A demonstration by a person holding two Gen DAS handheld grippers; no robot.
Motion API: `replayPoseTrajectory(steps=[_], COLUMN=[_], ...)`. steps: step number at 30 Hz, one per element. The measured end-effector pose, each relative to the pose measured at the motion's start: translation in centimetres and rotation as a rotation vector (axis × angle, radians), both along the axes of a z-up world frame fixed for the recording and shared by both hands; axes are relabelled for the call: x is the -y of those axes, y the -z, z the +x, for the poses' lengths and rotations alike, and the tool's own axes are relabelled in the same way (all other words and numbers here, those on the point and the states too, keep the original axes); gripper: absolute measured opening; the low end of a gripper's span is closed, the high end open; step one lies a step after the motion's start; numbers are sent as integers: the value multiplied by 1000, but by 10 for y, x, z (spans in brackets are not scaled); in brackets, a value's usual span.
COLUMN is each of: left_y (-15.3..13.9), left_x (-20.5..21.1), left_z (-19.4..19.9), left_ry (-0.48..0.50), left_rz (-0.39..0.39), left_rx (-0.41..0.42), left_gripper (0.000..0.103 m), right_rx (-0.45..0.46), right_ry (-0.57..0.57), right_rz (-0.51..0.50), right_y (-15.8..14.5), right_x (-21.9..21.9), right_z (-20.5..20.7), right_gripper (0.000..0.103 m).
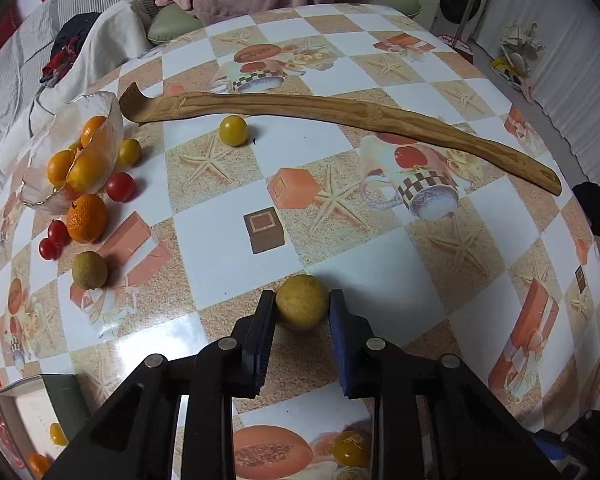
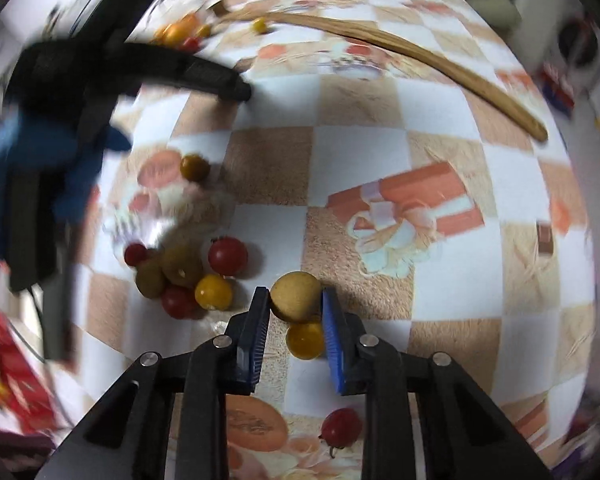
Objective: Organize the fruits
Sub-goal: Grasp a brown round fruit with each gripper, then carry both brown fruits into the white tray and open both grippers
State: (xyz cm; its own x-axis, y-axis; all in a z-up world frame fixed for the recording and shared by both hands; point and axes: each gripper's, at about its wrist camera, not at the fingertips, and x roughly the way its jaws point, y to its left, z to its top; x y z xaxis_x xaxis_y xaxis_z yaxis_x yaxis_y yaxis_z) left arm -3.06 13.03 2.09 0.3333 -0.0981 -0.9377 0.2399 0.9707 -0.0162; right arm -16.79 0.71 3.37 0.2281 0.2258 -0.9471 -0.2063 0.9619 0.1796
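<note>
Checked tablecloth (image 1: 220, 232) in beige and white — tomatoes (image 1: 121, 186) red, bowl (image 1: 100, 108) clear, oranges (image 1: 86, 218) orange

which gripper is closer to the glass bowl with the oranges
Left. The glass bowl lies ahead and to the left of the left gripper; the right gripper is farther back, with the left one between it and the bowl.

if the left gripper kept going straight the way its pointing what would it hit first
Nothing stands between: the left gripper is already closed on the round tan fruit, pads on both sides. Pushed straight on, fruit and fingertips would probably meet the patterned tablecloth right beneath, though the depth is unclear.
</note>
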Motion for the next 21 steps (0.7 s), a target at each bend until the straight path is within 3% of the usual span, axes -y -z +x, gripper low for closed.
replayPoseTrajectory(steps=[10, 21], left_y=[-10, -33], left_x=[-18, -50], left_z=[-16, -51], left_ry=[-26, -76], left_rz=[-38, -74], left_rx=[-9, 3], left_gripper=[28, 28], right_rx=[-50, -43], right_ry=[174, 141], right_rz=[145, 137], right_y=[-2, -11], right_x=[41, 26], right_z=[5, 8], right_gripper=[28, 28])
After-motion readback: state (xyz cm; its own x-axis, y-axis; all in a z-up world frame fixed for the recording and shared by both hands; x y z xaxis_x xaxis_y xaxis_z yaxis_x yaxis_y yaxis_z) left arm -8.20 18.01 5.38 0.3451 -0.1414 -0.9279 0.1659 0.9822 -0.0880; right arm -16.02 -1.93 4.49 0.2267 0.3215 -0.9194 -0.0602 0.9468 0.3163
